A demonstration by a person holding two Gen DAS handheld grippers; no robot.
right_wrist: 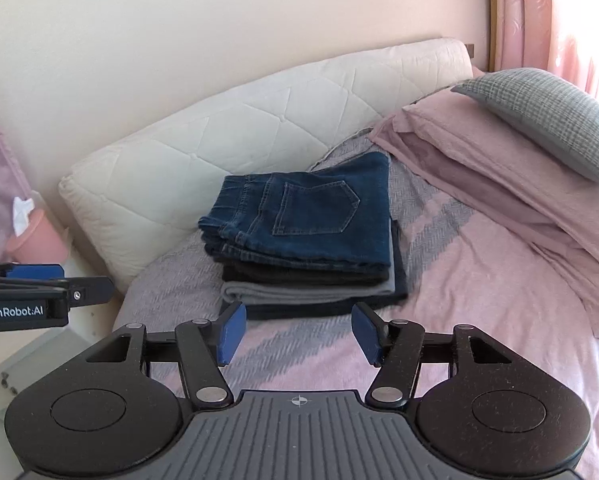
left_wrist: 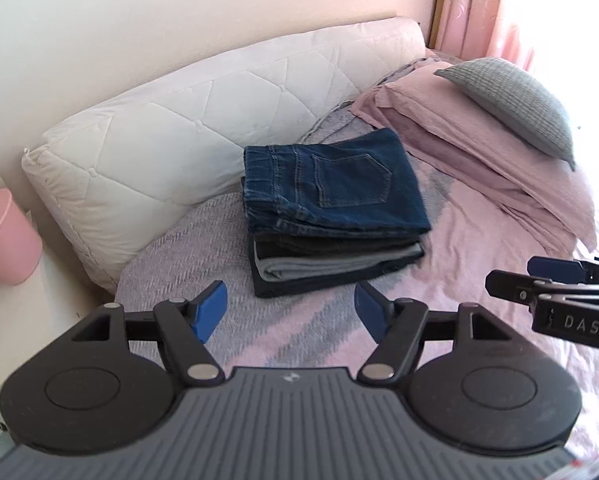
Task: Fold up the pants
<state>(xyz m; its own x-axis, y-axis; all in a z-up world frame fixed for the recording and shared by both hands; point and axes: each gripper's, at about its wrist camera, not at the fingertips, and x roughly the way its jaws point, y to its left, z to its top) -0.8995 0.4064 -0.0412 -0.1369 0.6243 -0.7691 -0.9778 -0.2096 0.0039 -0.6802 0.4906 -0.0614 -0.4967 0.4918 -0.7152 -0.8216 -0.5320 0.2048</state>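
With my left gripper (left_wrist: 291, 312) and right gripper (right_wrist: 297, 334) both spread wide and empty, just short of the folded dark-blue denim pants (left_wrist: 335, 184) topping the stack of folded garments (right_wrist: 311, 288) on the pink bedspread (right_wrist: 479, 300), I'd leave that tidy fold undisturbed.

Folded jeans (left_wrist: 335, 184) were stacked on the bed (left_wrist: 479, 248); the left gripper (left_wrist: 291, 312) was held open, empty, short of them.

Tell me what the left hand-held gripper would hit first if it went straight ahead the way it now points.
Probably the stack of folded pants on the bed. The left hand-held gripper is open and empty, with the stack centred between its fingers. If it points steeply down, it may meet the blanket in front first; depth is unclear.
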